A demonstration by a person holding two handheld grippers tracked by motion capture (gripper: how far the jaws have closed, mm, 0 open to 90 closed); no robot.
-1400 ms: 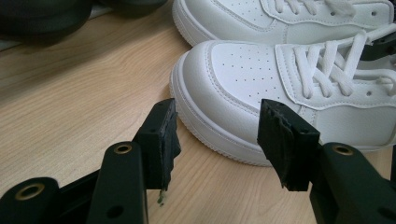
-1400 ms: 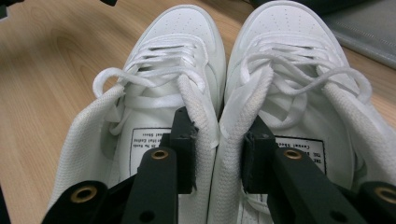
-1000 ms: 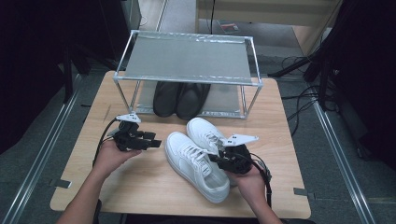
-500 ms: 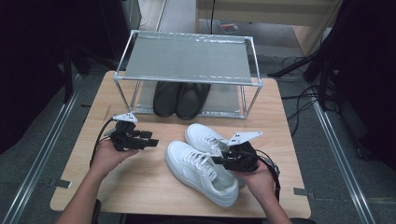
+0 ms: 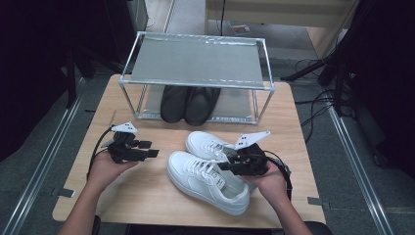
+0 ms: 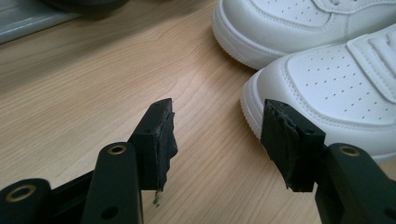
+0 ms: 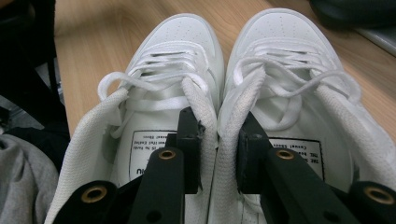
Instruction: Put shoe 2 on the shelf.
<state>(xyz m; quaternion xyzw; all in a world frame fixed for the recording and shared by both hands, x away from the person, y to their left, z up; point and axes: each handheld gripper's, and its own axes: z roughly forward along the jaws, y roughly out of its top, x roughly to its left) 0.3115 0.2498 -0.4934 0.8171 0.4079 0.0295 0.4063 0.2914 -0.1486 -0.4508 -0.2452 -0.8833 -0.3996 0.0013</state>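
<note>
While both inner collars of the white sneakers [image 7: 219, 93] are pinched by the right gripper [image 7: 218, 154] on the desk [image 5: 147, 196], one could slip out if lifted; left gripper [image 6: 217, 140] is held open, empty.

White sneakers [image 5: 208, 171], black shoes [image 5: 190, 104], black tongs [image 5: 221, 166], light wooden table [image 5: 147, 196], grey rack [image 5: 195, 61].

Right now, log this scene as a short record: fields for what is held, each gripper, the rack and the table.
held: white sneakers, pinched together by their inner collars
right gripper: shut on both collars, one jaw inside each shoe
left gripper: open, nothing between the jaws, beside the sneaker toes
rack: metal, top shelf bare
under rack: black shoes, side by side
table: wooden
</note>
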